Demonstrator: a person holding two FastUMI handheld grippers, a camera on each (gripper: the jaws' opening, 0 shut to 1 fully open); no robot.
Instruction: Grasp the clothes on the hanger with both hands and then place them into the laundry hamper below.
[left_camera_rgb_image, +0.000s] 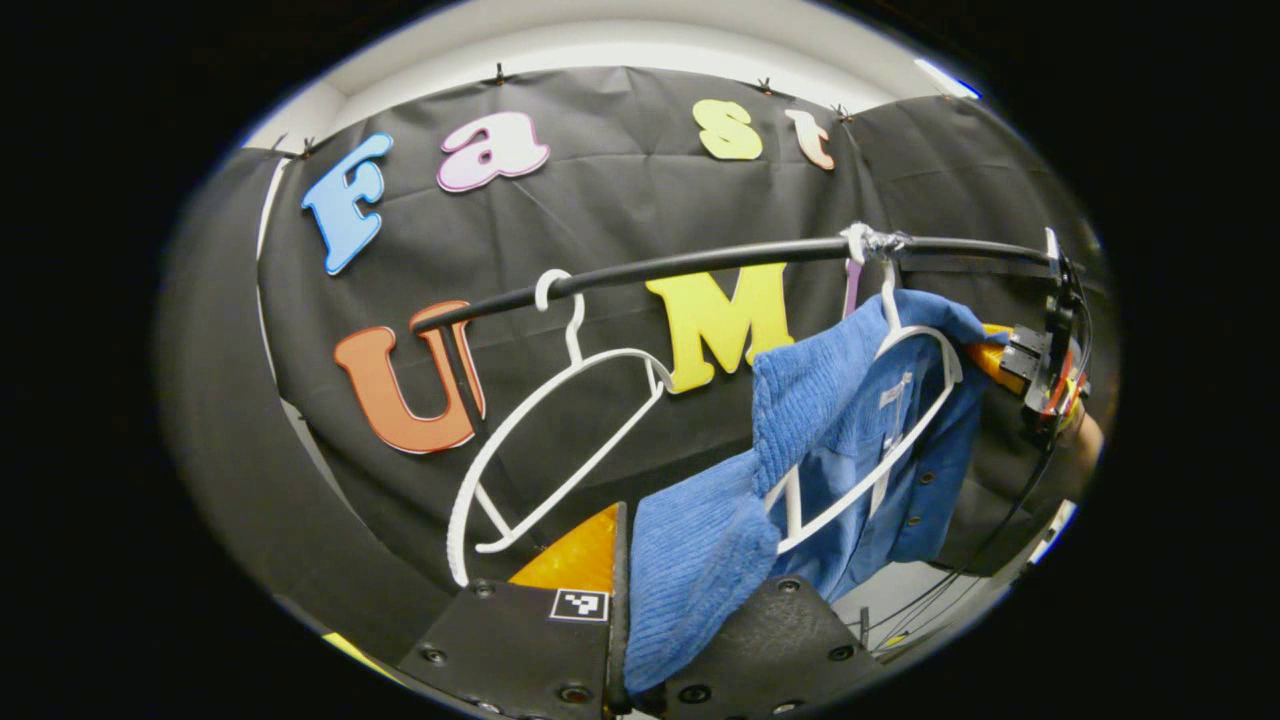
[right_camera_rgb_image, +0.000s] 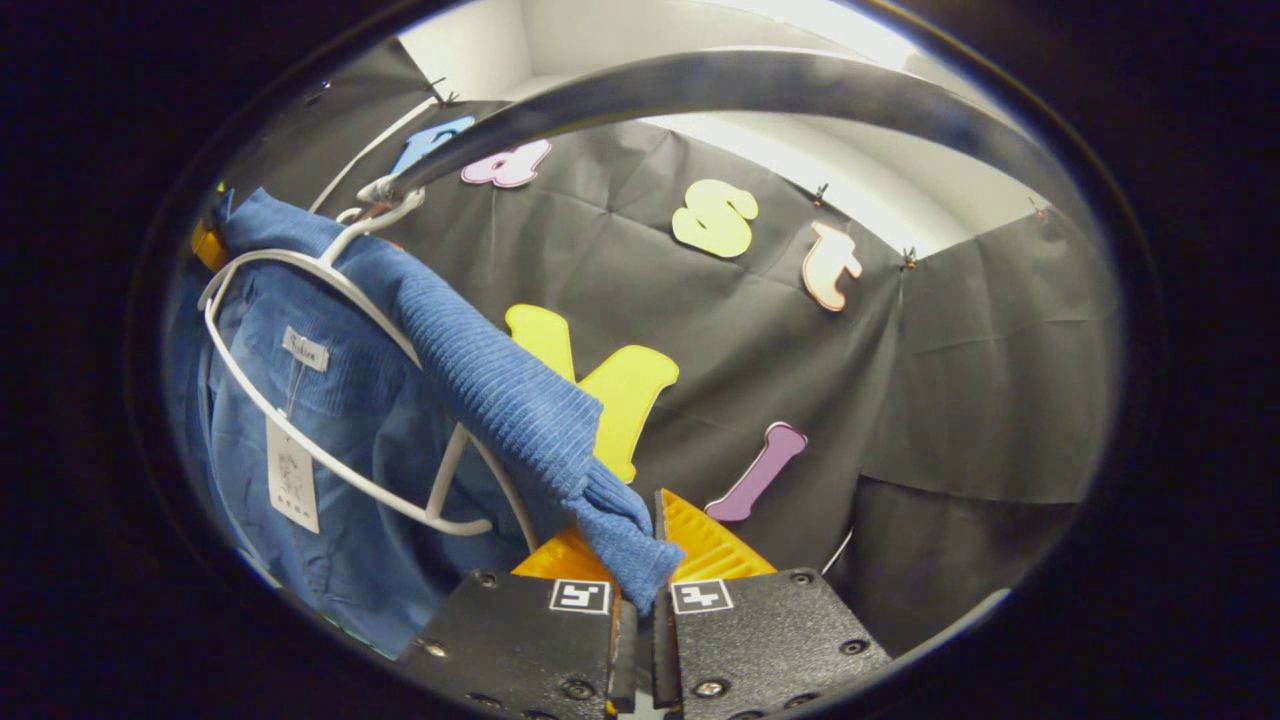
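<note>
A blue ribbed shirt (left_camera_rgb_image: 860, 420) hangs on a white hanger (left_camera_rgb_image: 900, 440) from the black rail (left_camera_rgb_image: 700, 262). One side of it is pulled down and off the hanger toward me, with my left gripper (left_camera_rgb_image: 668, 565) shut on that fabric. Farther off at the right, my right gripper (left_camera_rgb_image: 1040, 365) holds the shirt's other shoulder. In the right gripper view the blue shirt (right_camera_rgb_image: 400, 400) drapes over its white hanger (right_camera_rgb_image: 330, 290) at the left. A stretched fold runs down into my right gripper (right_camera_rgb_image: 648, 545), which is shut on it.
An empty white hanger (left_camera_rgb_image: 560, 440) hangs on the rail left of the shirt. The black rail (right_camera_rgb_image: 750, 85) curves close overhead in the right gripper view. White tags (right_camera_rgb_image: 292, 470) dangle inside the shirt. The booth's black cloth wall stands close behind.
</note>
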